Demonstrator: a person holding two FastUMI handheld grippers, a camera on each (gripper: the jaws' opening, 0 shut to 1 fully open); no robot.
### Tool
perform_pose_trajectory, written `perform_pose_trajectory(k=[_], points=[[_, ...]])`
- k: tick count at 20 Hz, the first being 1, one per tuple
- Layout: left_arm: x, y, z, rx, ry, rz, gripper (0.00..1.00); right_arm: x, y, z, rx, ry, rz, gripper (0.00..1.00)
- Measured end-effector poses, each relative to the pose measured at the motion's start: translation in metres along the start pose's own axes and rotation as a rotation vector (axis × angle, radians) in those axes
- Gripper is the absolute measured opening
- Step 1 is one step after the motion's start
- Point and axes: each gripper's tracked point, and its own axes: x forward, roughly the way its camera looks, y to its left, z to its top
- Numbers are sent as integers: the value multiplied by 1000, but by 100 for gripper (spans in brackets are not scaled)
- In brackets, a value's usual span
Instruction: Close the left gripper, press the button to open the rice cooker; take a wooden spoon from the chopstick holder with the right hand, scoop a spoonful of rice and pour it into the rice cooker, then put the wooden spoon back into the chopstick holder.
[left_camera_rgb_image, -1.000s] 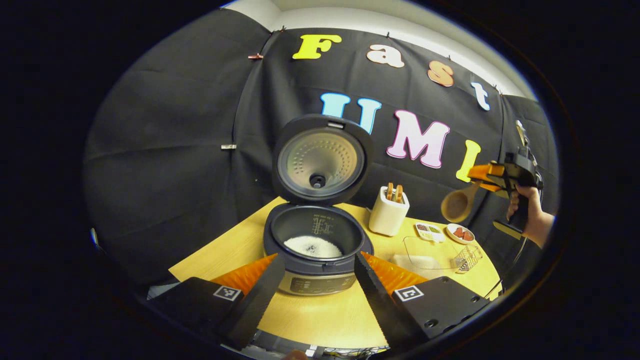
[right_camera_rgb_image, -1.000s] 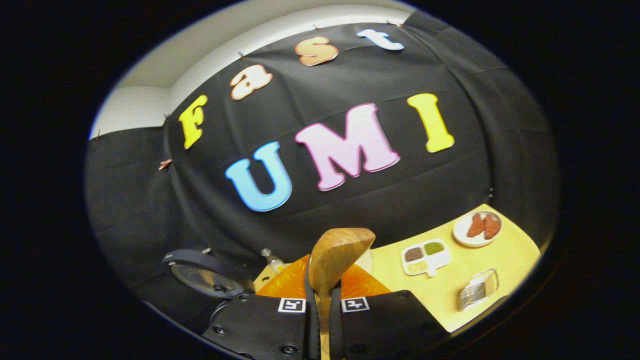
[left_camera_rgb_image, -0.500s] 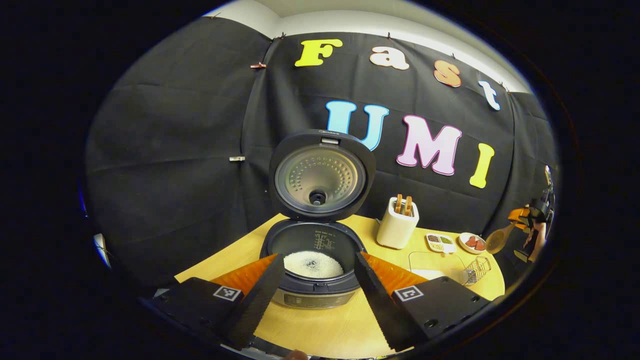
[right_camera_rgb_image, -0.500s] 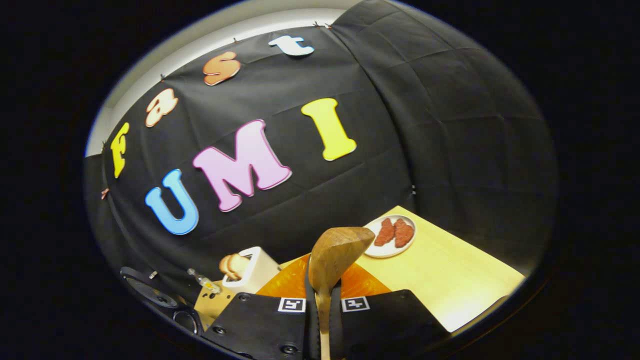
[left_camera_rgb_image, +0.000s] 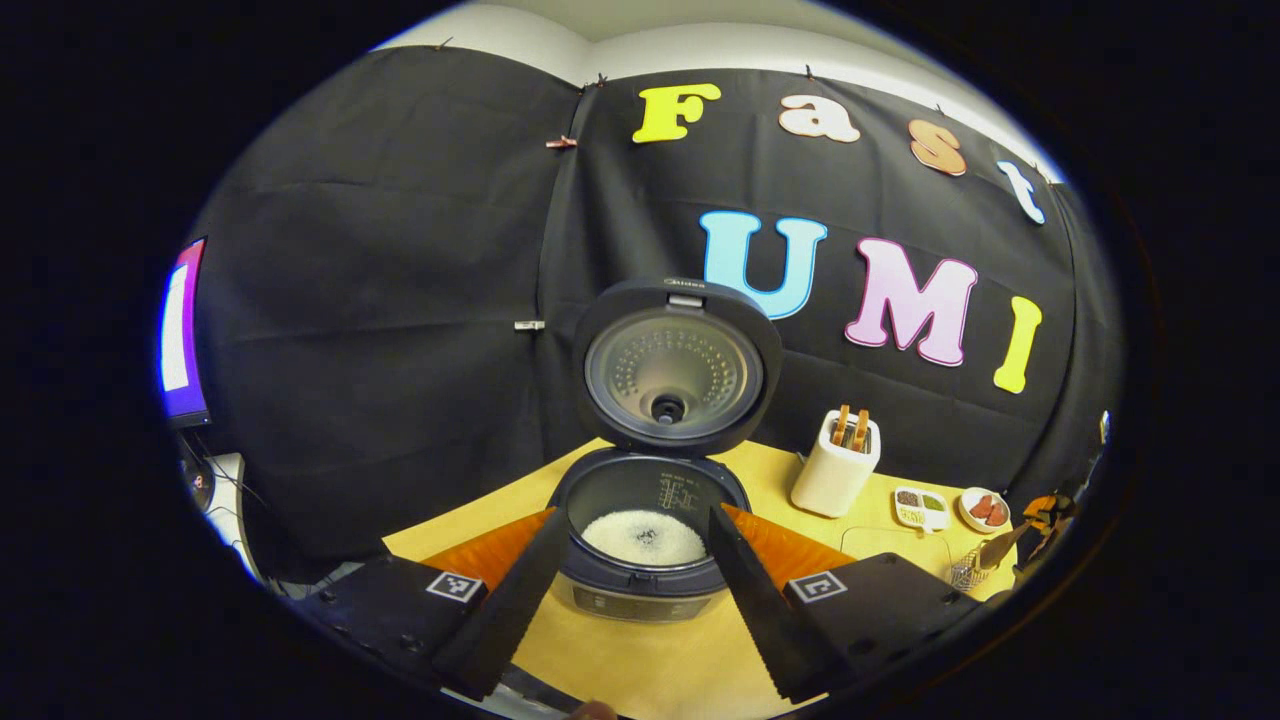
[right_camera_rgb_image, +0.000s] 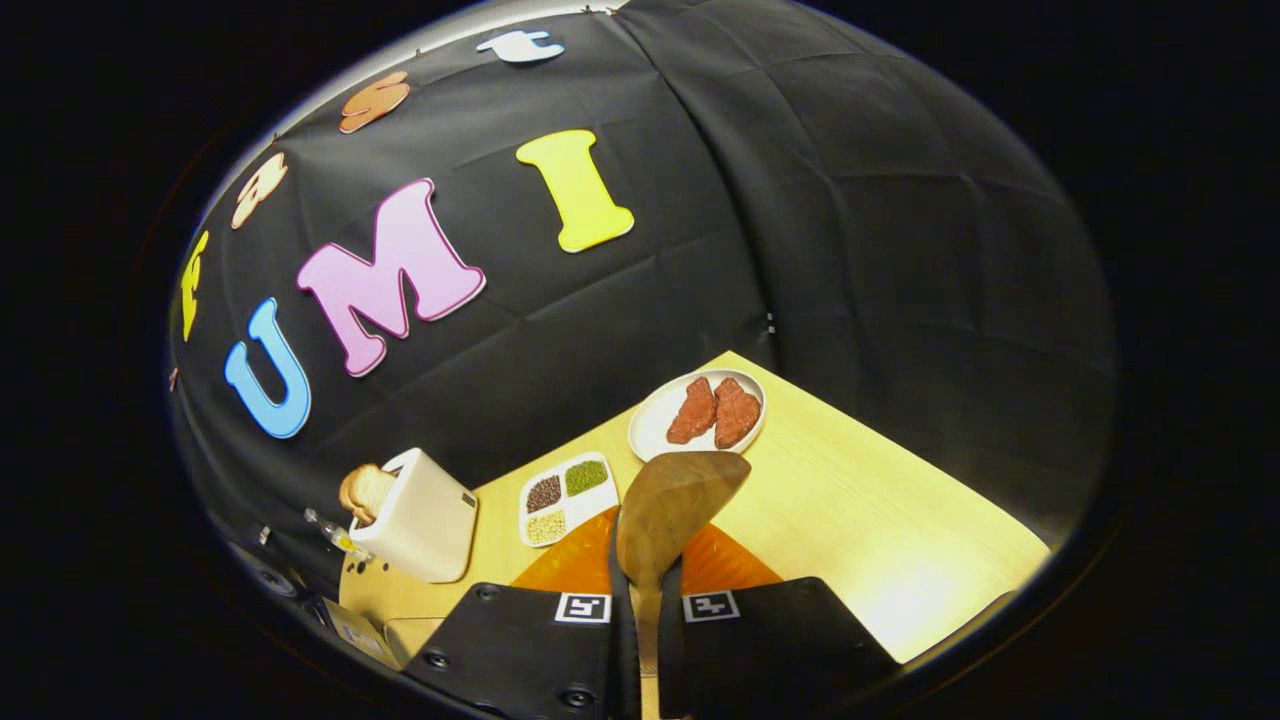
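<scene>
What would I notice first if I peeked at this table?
Probably the rice cooker in the middle of the left gripper view, its round lid standing wide open above a heap of white rice in the pot. Next, the wooden spoon held close up by the right gripper, with a plate of red meat just behind it on the yellow table.

Both tongs, left (left_camera_rgb_image: 630, 600) and right (right_camera_rgb_image: 645, 640), have black screwed bodies, white square markers, and serrated finger edges.
</scene>
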Motion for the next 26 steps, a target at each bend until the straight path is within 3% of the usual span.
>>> perform_pose_trajectory(k=[6, 10, 11, 14, 21, 26], points=[[11, -7, 44, 72, -92, 17, 95, 22, -1, -34, -17, 80, -8, 12], [25, -11, 98, 139, -227, -6, 95, 10, 2, -21, -37, 62, 6, 24], [32, -13, 111, 147, -258, -16, 95, 3, 3, -16, -39, 47, 8, 33], [51, -17, 146, 164, -349, -62, 95, -29, -1, -9, -69, 7, -3, 100], [119, -34, 183, 216, -458, -193, 93, -115, -20, 12, -274, -87, -47, 99], [161, -40, 197, 201, -488, -229, 93, -169, -11, 20, -299, -147, -47, 98]])
